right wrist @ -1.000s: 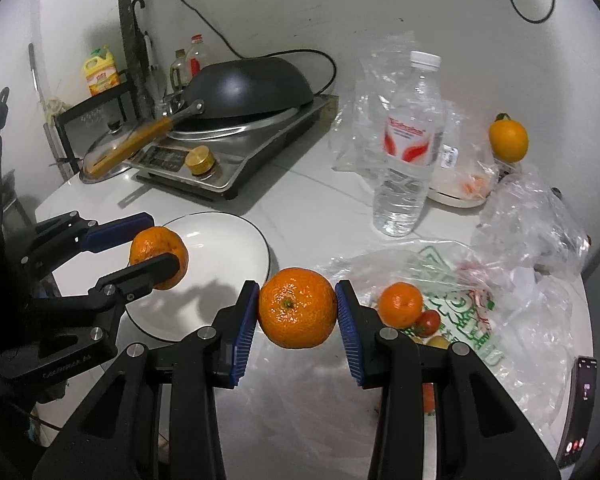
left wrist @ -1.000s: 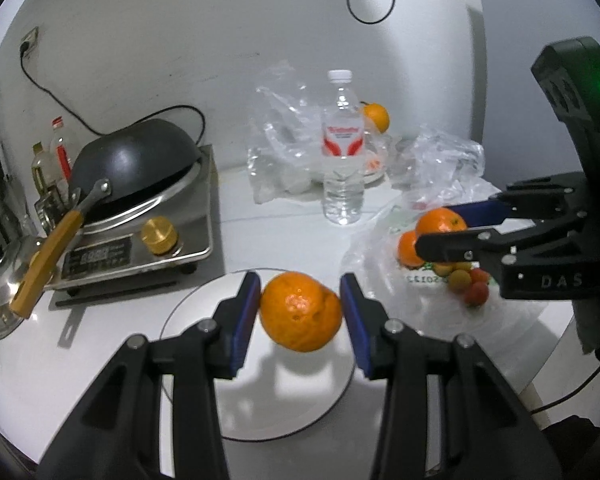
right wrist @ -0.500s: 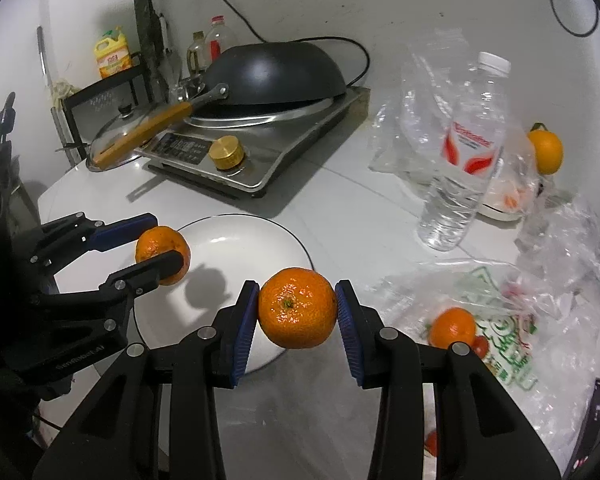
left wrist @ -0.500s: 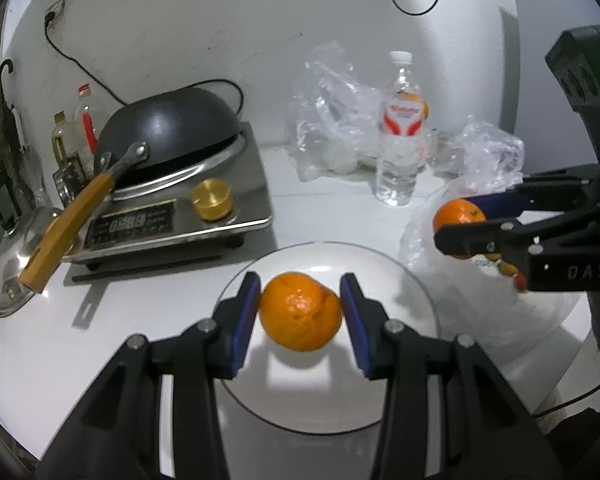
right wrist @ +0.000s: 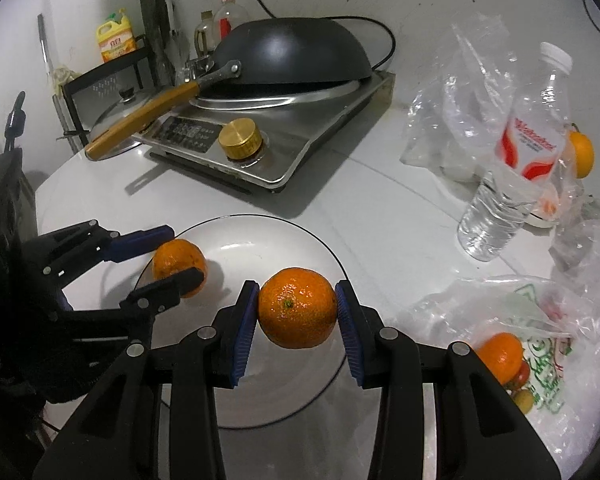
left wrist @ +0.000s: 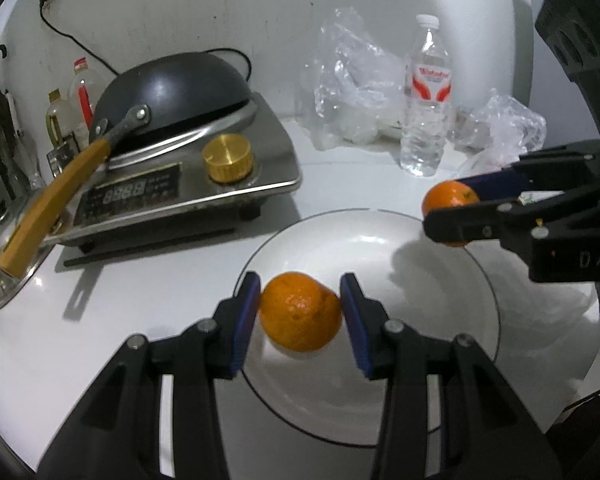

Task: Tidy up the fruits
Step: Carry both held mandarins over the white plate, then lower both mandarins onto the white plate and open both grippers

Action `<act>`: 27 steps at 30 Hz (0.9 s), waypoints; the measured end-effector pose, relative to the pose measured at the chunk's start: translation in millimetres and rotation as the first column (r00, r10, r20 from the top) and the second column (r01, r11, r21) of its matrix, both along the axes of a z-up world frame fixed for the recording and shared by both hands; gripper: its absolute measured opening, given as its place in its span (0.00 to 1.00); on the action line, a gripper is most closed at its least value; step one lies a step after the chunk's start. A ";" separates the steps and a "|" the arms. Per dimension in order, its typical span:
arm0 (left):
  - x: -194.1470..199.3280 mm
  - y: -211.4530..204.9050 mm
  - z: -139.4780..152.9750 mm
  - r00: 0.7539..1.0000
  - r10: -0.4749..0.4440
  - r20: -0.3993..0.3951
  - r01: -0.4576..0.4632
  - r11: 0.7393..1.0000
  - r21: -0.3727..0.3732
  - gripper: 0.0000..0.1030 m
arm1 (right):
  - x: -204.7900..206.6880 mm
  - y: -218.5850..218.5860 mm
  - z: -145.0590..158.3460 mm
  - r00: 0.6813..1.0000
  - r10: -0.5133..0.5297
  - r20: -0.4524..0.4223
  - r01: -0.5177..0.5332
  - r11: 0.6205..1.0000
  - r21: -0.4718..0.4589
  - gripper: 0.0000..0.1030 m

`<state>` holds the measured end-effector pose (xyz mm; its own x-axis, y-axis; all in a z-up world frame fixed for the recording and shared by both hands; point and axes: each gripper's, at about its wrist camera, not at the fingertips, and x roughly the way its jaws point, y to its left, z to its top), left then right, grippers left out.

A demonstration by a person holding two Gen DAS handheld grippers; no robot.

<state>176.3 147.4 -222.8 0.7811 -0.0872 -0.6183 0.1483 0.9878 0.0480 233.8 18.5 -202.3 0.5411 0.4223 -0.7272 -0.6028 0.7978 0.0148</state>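
My left gripper (left wrist: 300, 316) is shut on an orange (left wrist: 300, 312) low over the left part of the white plate (left wrist: 440, 380). My right gripper (right wrist: 297, 320) is shut on a second orange (right wrist: 297, 314) over the plate's right rim (right wrist: 324, 248). Each gripper shows in the other view: the right one (left wrist: 452, 214) at the plate's far right edge, the left one (right wrist: 176, 258) on the plate's left side. More oranges and small fruits (right wrist: 504, 358) lie in a clear plastic bag (right wrist: 500, 312) to the right.
An induction cooker (left wrist: 180, 192) with an upturned black wok (left wrist: 172, 84) stands behind the plate. A water bottle (right wrist: 512, 176), crumpled plastic bags (left wrist: 352, 80) and another orange (right wrist: 582, 150) are at the back right. Bottles and a rack (right wrist: 112, 52) are at the far left.
Both grippers have moved left toward the plate with their oranges. The left one has come lower over the plate; the right one now reaches the plate's right edge.
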 end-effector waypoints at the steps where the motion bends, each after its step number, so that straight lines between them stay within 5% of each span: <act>1: 1.0 0.4 -1.1 1.000 -0.001 -0.003 0.001 1.000 -0.002 0.41 | 2.0 1.6 -1.1 1.000 0.001 -0.003 -0.001 1.000 0.000 0.40; 27: -13.5 15.5 -0.2 1.000 -0.020 0.012 0.021 0.997 -0.080 0.42 | 41.8 67.3 -30.4 0.993 0.055 -0.109 -0.053 0.998 0.024 0.40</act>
